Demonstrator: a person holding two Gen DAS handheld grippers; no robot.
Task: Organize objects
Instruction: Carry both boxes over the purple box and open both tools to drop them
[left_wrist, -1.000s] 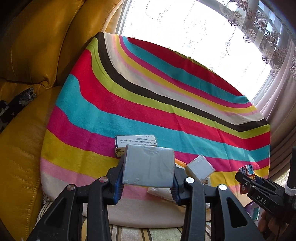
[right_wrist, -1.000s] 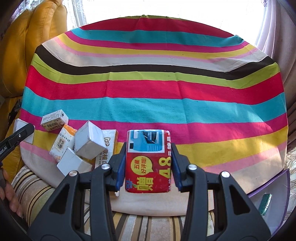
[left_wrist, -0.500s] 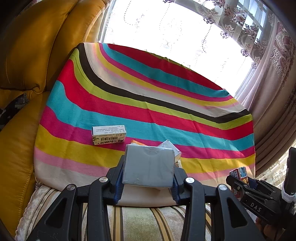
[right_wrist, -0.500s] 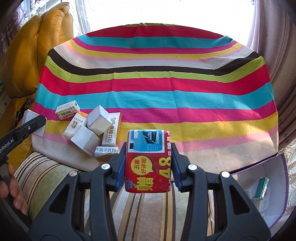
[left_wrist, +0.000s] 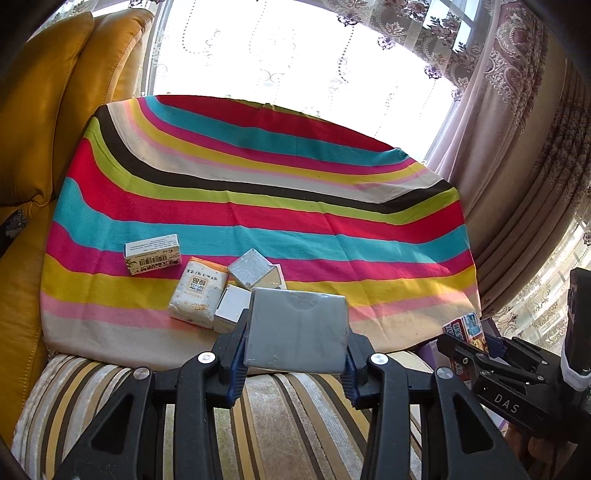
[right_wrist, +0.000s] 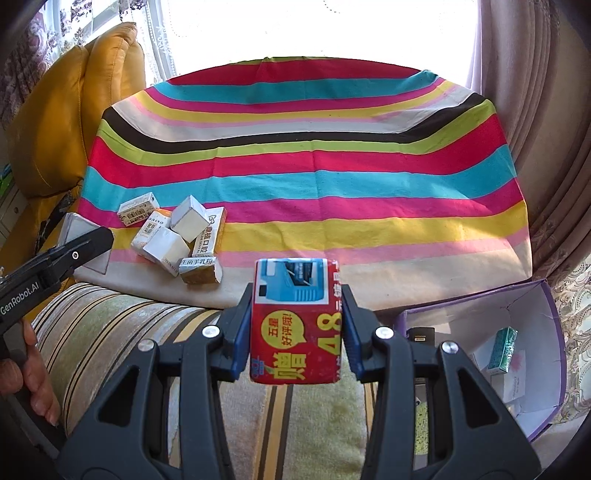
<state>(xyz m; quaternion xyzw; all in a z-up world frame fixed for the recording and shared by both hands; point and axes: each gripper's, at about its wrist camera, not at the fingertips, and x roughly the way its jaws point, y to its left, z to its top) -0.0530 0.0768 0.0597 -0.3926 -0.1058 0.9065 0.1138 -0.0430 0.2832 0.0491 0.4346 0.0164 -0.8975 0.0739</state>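
Note:
My left gripper (left_wrist: 295, 332) is shut on a flat grey box (left_wrist: 297, 328), held above the striped seat edge. My right gripper (right_wrist: 297, 321) is shut on a red and blue packet (right_wrist: 295, 328) with yellow print; it also shows at the right of the left wrist view (left_wrist: 463, 328). A heap of small white boxes (right_wrist: 173, 236) lies on the near left of the rainbow-striped cloth (right_wrist: 314, 177); in the left wrist view the heap (left_wrist: 207, 291) sits just beyond the grey box. An open purple-edged box (right_wrist: 517, 343) holding a green packet (right_wrist: 502, 349) stands low right.
A yellow leather cushion (left_wrist: 44, 122) rises at the left. Patterned curtains (left_wrist: 524, 147) hang at the right and a bright window lies behind. A beige striped seat (right_wrist: 122, 325) runs below the cloth's front edge.
Both grippers have drawn back from the cloth with their loads. The heap of boxes now lies farther off, and the purple-edged box has come more into the right wrist view.

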